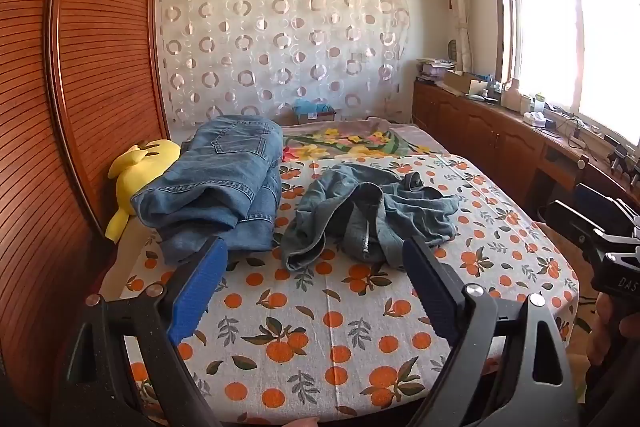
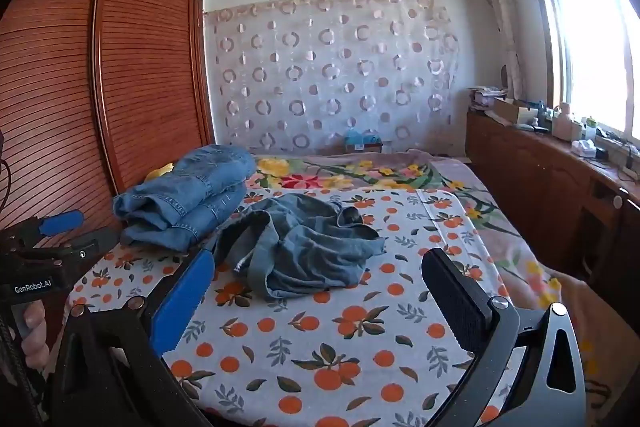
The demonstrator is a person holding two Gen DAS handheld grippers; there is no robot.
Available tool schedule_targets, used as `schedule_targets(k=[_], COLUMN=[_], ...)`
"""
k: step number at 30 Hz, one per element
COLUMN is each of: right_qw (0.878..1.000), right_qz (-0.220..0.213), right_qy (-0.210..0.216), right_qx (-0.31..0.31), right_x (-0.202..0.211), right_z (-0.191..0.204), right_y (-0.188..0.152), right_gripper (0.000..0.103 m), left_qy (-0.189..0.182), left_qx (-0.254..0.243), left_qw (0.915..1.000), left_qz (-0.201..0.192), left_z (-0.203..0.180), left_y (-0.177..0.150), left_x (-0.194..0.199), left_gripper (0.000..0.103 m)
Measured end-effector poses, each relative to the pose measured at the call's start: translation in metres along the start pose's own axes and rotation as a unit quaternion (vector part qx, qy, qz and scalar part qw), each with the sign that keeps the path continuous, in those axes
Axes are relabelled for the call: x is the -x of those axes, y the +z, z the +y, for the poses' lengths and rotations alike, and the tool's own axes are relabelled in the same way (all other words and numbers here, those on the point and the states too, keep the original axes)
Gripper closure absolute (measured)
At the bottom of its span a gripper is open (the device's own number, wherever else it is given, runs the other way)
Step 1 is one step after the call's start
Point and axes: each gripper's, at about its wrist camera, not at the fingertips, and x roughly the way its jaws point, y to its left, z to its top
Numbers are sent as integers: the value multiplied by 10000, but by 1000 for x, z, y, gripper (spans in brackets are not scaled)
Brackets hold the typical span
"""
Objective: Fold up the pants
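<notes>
A crumpled grey-blue pair of pants (image 1: 368,215) (image 2: 304,243) lies in a heap mid-bed on the orange-print sheet (image 1: 340,327) (image 2: 340,331). My left gripper (image 1: 314,247) hovers just short of the heap's near edge, jaws wide open, nothing between its blue pads. My right gripper (image 2: 320,255) is likewise open and empty, its tips flanking the heap's near side without touching it. Each gripper shows at the edge of the other's view: the right gripper (image 1: 576,211) and the left gripper (image 2: 76,231), each held by a hand.
A stack of folded blue jeans (image 1: 224,187) (image 2: 192,195) sits left of the heap, beside a yellow plush toy (image 1: 140,171). A slatted wooden wardrobe (image 1: 80,87) bounds the left. A floral blanket (image 1: 352,141) lies behind; cluttered low cabinets (image 1: 500,135) run along the right.
</notes>
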Motion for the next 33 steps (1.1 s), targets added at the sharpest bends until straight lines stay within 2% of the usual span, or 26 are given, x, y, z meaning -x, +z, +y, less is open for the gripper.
schedule_targets(k=[33], right_qw=[10000], right_qz=[-39], right_qy=[-31], right_qx=[16], right_x=[1], right_z=[0], right_y=[-1], right_gripper=[0], left_qy=[-7], left_qx=[17], left_qw=[10000], left_qz=[-47], left_z=[0], left_y=[0], left_x=[0], left_gripper=[13])
